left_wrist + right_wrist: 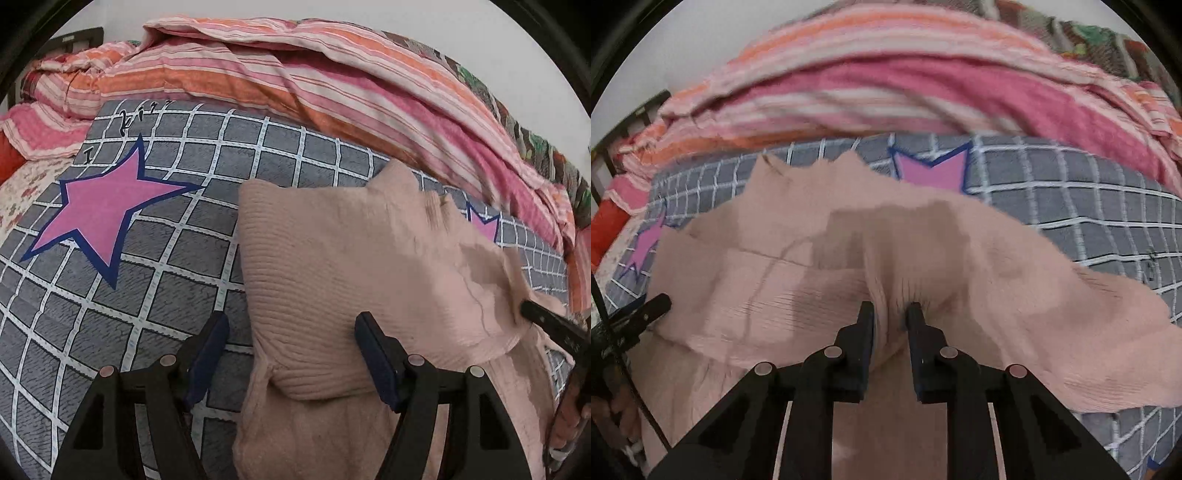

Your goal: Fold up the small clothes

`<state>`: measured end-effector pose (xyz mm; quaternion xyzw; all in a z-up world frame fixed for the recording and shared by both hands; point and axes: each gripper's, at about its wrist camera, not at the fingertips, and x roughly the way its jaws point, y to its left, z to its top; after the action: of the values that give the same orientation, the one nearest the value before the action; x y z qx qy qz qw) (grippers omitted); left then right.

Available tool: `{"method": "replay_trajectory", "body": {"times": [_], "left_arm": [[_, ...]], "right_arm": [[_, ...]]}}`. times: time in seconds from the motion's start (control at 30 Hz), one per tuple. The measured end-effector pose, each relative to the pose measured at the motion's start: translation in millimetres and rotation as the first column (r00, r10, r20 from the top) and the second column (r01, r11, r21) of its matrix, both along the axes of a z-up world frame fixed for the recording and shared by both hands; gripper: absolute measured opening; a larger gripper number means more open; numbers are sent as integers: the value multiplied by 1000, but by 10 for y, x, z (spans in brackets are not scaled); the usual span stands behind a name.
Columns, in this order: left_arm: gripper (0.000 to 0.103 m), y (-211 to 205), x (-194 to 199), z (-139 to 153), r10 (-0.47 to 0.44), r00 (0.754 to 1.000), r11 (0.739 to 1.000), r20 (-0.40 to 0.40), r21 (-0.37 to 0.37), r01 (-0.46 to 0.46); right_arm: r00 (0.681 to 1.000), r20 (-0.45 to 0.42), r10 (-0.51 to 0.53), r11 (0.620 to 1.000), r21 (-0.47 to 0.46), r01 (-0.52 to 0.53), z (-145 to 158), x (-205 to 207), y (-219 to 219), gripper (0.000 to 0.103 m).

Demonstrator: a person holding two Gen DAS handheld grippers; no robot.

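Knitwear in dusty pink, a small sweater (354, 266), lies folded over on the grey checked bedspread (177, 280). The right gripper (889, 314) pinches a bunched ridge of it, while the left gripper (291, 325) stands spread, straddling its ribbed edge.

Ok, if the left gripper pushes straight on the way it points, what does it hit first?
Probably the pink knit garment: its folded edge already lies between the open left gripper fingers, with the grey checked bedsheet beneath. Depth is unclear.
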<state>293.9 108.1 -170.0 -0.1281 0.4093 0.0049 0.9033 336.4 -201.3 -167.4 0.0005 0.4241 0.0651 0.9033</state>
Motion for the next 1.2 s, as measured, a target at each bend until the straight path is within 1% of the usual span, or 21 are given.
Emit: {"method": "replay_trajectory", "body": {"times": [0.1, 0.17, 0.23, 0.3, 0.33, 0.37, 0.4, 0.43, 0.47, 0.5, 0.57, 0.63, 0.67, 0.73, 0.8, 0.83, 0.87, 0.93, 1.07, 1.13, 1.2], "left_arm": [[69, 5, 18, 21, -3, 1000, 1000, 3, -10, 3], [69, 14, 60, 44, -6, 1000, 1000, 8, -22, 6], [68, 27, 121, 66, 9, 1000, 1000, 8, -27, -9], [67, 60, 225, 61, 13, 1000, 999, 2, -46, -12], [57, 63, 259, 50, 12, 1000, 998, -8, -58, -13], [41, 68, 296, 38, 8, 1000, 997, -15, -73, -9], [33, 74, 327, 34, 10, 1000, 997, -16, -76, -12], [13, 90, 335, 42, 21, 1000, 997, -8, -72, -22], [14, 135, 329, 70, 27, 1000, 996, 11, -86, -26], [14, 206, 298, 109, 49, 998, 993, 39, -111, -45], [14, 252, 282, 104, 72, 997, 991, 37, -118, -67], [15, 170, 309, 46, 48, 999, 996, -2, -69, -48], [17, 113, 293, 55, 43, 999, 999, -8, -30, -44], [21, 43, 232, 119, 35, 999, 999, -2, 24, -35], [28, -35, 144, 172, 23, 1000, 997, 11, 77, -23], [36, -96, 81, 189, 9, 1000, 994, 15, 107, -11], [39, -125, 42, 192, 0, 1000, 993, 16, 121, -2], [39, -239, -102, 182, -18, 1000, 987, 19, 162, 14], [39, -354, -330, 146, -8, 999, 981, 38, 192, 1], [39, -369, -379, 115, -2, 999, 985, 32, 175, -3], [44, -363, -417, 47, -1, 1000, 986, 23, 165, -3]], "right_arm": [[999, 9, -36, 999, -31, 36, 24, -174, -200, 19], [999, -14, -47, 999, -10, 47, -7, -246, -364, 29], [996, -16, -87, 996, -2, 87, -28, -277, -531, 34], [993, -15, -113, 993, 22, 113, -36, -269, -660, 34], [993, -20, -115, 992, 44, 116, -46, -255, -711, 34], [994, -32, -108, 991, 75, 110, -62, -229, -754, 34], [994, -39, -102, 991, 87, 105, -90, -189, -758, 32], [995, -48, -90, 991, 92, 94, -110, -154, -757, 20], [996, -42, -79, 993, 87, 83, -112, -133, -733, 5], [998, -26, -60, 994, 87, 62, -91, -116, -708, 5], [999, 24, -38, 990, 134, 35, -2, -132, -742, 5], [999, 14, -36, 992, 125, 34, -14, -104, -735, 6], [999, -23, -40, 996, 74, 42, -92, -64, -701, 6], [998, -41, -38, 998, 58, 40, -147, -63, -676, 6], [999, -20, -44, 997, 57, 46, -53, -157, -697, 16], [998, 2, -62, 997, 41, 61, 10, -225, -705, 30], [996, 33, -84, 996, 20, 83, 81, -317, -724, 45], [991, 77, -110, 994, 2, 110, 196, -490, -755, 56], [980, 126, -151, 988, -15, 154, 375, -837, -949, 56], [974, 147, -173, 984, -17, 178, 430, -1008, -1098, 56], [970, 152, -188, 981, -10, 192, 460, -1102, -1232, 56]]}}
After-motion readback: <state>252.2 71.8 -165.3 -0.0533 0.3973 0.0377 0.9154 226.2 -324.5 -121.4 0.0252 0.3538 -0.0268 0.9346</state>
